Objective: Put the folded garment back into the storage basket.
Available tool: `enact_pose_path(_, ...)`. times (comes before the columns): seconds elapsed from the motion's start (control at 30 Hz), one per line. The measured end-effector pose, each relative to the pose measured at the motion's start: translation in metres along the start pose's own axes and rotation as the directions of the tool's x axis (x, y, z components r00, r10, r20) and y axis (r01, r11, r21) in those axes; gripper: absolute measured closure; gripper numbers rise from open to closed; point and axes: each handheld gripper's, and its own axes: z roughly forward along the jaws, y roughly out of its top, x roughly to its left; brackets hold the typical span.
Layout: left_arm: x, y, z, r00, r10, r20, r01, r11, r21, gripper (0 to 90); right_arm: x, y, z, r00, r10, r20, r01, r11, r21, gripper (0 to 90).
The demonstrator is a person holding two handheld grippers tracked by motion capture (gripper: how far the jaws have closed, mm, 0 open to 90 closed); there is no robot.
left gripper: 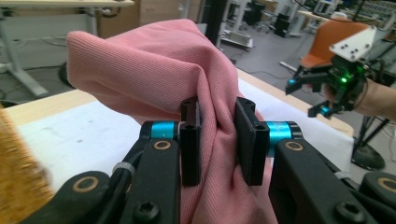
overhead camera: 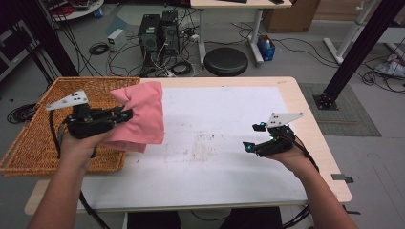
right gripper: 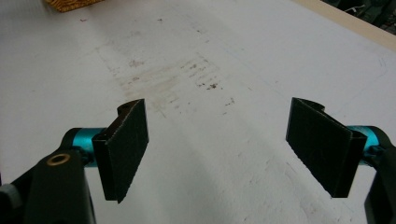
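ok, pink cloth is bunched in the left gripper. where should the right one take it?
Probably the free lower corner of the pink cloth, coming in level from the table's open side. The left gripper pinches a gathered fold near the top, so the cloth hangs in a loose sheet whose bottom edge is thin enough for a pinch. The right gripper is open above the white mat, nothing between them.

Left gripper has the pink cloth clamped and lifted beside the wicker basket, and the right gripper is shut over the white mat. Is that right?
Not quite: the right gripper is open, jaws wide apart with nothing between them, as the right gripper view shows. The left gripper does clamp the pink cloth beside the wicker basket, over the white mat.
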Motion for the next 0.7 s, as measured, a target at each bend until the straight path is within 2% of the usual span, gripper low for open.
enact_pose_path(0.2, 0.017, 0.003, -0.028, 0.9982, -0.006, -0.059, 0.005, 0.9999, -0.009, 73.4, 0.002, 0.003, 0.005, 1.0000, 0.000, -0.002, 0.000, 1.000, 0.006, 20.5)
enact_pose_path(0.4, 0.034, 0.001, -0.056, 0.9939, -0.032, -0.106, 0.029, 0.9992, -0.028, 73.4, 0.005, 0.004, 0.009, 1.0000, 0.003, -0.001, -0.003, 1.000, 0.011, 20.6)
enact_pose_path(0.7, 0.057, -0.013, -0.079, 0.9848, -0.072, -0.158, 0.070, 0.9974, -0.019, 73.3, 0.008, 0.006, 0.015, 1.0000, 0.004, 0.002, -0.004, 1.000, 0.018, 20.5)
